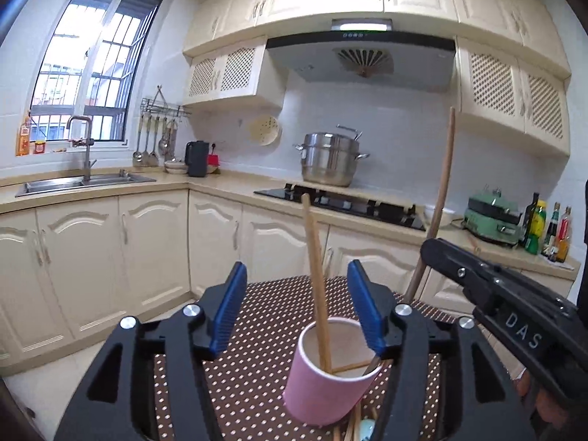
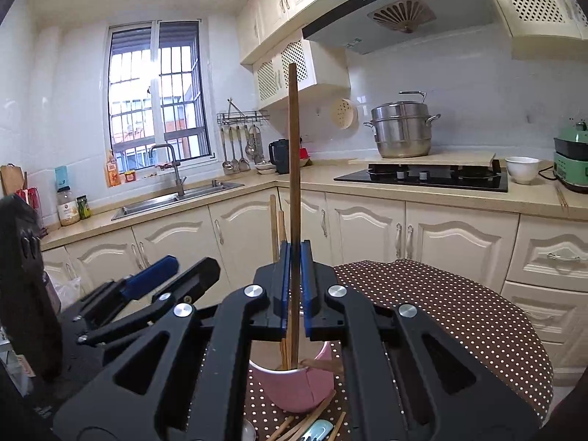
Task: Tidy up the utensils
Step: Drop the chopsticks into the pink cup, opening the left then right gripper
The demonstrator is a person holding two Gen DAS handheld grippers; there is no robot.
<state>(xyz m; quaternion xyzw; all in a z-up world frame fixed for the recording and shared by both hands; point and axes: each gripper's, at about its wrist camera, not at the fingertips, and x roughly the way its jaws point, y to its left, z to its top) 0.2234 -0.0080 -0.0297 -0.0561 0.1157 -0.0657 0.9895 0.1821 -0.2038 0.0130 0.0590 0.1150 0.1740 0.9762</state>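
One dark wooden chopstick [image 2: 293,191] stands upright, clamped in the right gripper [image 2: 294,286] directly above the pink cup [image 2: 294,386]. Left gripper [image 1: 297,308] stands apart, empty, astride the cup's rim. Light, stiff and slippery, it wants a mid-shaft grip.

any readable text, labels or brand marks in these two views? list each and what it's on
"DAS": white letters on the black body of the right gripper, left wrist view.
Orange bottle on the windowsill: label too blurred to read.
Jar beside the sink: label too small to read.
Oil and sauce bottles on the counter: labels unreadable.
Range hood panel: lit symbols only, not legible.
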